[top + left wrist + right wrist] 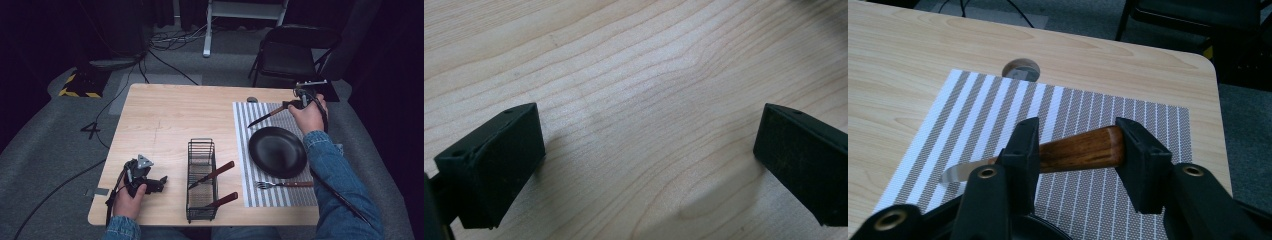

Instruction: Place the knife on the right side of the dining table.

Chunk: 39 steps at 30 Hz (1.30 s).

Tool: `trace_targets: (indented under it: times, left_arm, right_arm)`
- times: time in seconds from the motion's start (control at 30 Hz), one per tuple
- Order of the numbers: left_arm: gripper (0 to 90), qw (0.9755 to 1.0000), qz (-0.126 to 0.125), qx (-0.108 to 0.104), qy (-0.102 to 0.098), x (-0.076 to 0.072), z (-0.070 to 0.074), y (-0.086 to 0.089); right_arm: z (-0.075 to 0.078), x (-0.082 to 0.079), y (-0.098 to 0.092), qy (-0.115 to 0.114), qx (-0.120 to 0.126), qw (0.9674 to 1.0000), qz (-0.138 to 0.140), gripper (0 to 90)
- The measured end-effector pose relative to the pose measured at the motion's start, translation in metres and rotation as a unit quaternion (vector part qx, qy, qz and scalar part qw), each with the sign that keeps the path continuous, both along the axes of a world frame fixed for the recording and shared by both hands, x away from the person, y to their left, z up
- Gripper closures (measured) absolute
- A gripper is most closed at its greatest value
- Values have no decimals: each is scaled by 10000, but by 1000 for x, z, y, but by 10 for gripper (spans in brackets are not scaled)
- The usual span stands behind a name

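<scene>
Currently, a wooden-handled knife point(1075, 150) is gripped across its handle by the right gripper point(1075, 150) — held above the striped placemat point(1108, 200), beyond the black plate point(277, 151). The left gripper point(161, 183) is held with jaws spread wide over the bare table point(639, 100) — just left of the wire rack point(201, 180).

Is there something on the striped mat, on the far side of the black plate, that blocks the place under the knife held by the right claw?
Nothing visible blocks it. The right claw holds the knife over bare striped mat; the black plate lies nearer the person.
</scene>
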<state>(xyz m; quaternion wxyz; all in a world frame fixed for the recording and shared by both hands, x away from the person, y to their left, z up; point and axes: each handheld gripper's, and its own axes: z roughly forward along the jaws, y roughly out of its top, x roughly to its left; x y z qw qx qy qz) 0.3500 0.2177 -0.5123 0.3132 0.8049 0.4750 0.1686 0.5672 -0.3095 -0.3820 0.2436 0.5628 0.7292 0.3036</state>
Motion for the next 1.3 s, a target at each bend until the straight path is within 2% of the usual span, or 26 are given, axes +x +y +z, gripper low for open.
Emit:
trace_targets:
  times: [0.4, 0.87, 1.07, 1.3]
  left_arm:
    - [2, 10000, -2, 2, 1, 0, 0, 0]
    - [2, 10000, -1, 1, 0, 0, 0, 0]
    - [2, 10000, -2, 2, 1, 0, 0, 0]
    - [2, 10000, -1, 1, 0, 0, 0, 0]
  right_arm:
    - [-15, 3, -7, 101, -82, 9998, -140, 461]
    - [-33, 5, -14, 232, -214, 9994, -136, 370]
    - [-40, 5, -19, 311, -161, 9992, -187, 360]
    - [-48, 5, -22, 401, -249, 9987, -200, 347]
